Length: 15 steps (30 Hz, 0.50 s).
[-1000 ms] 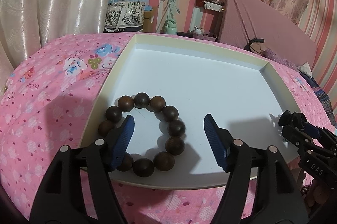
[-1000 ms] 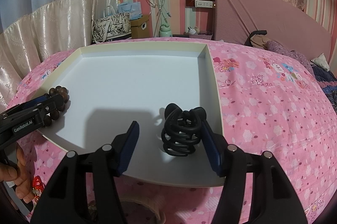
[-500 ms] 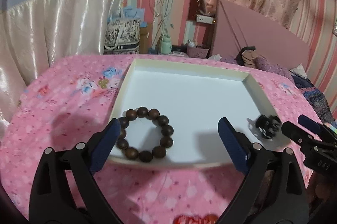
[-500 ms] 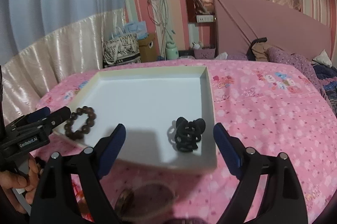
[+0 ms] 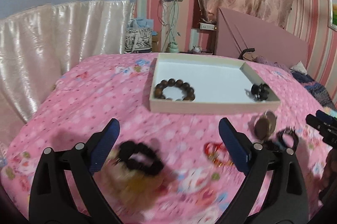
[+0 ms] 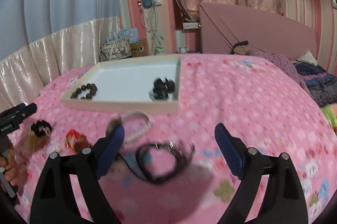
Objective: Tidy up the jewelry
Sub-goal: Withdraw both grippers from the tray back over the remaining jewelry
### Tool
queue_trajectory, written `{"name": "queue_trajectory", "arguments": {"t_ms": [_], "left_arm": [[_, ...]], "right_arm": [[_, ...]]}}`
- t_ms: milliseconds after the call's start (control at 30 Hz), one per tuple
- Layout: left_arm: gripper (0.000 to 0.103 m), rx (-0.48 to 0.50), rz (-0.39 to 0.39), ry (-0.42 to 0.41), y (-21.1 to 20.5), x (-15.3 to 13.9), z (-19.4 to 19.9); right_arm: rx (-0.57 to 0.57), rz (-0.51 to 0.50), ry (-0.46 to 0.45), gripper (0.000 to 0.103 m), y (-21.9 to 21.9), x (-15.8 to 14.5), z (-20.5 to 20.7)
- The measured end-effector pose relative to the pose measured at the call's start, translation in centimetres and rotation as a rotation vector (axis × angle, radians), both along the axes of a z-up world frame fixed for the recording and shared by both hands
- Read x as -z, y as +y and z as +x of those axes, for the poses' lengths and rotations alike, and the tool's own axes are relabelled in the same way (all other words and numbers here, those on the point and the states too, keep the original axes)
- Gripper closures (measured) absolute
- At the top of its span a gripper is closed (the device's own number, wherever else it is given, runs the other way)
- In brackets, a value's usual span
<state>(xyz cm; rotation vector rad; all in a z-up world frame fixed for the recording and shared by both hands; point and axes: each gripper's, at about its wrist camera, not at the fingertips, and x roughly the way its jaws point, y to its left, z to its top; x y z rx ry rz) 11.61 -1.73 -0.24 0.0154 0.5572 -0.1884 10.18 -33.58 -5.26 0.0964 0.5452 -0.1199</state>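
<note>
A shallow white tray [image 5: 212, 107] lies on the pink bed; it also shows in the right wrist view [image 6: 118, 105]. In it lie a brown bead bracelet [image 5: 174, 89] [image 6: 84, 91] and a black hair claw [image 5: 260, 91] [image 6: 163, 88]. My left gripper [image 5: 168, 145] is open and empty above a black bead bracelet [image 5: 141, 159] on the bedspread. My right gripper [image 6: 168, 144] is open and empty above a thin dark cord necklace [image 6: 162, 160]. A red bracelet [image 5: 217, 153] [image 6: 73, 138] and a white pearl bracelet [image 6: 138, 125] lie loose in front of the tray.
A round brown pendant [image 5: 264, 126] and a dark cord [image 5: 286, 138] lie to the right of the left gripper. A pink headboard [image 5: 259, 43] and curtains stand behind the bed. Clothes [image 6: 311, 80] are piled at the right.
Both grippers have pulled back from the tray towards the bed's near edge. The bead bracelet and hair claw stay in the tray. Loose jewelry on the bedspread has come into view.
</note>
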Motion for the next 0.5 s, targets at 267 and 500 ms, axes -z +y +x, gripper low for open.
{"name": "queue_trajectory", "arguments": {"t_ms": [267,500], "left_arm": [[0.009,-0.019,0.024,0.023,2.1,1.3,-2.7],[0.009,-0.025,0.021,0.058,3.1,3.1,-3.6]], "right_arm": [[0.017,-0.001,0.014,0.015,-1.6,1.7,-4.0],[0.005,0.015,0.037,0.016,-2.2,2.0,-4.6]]}}
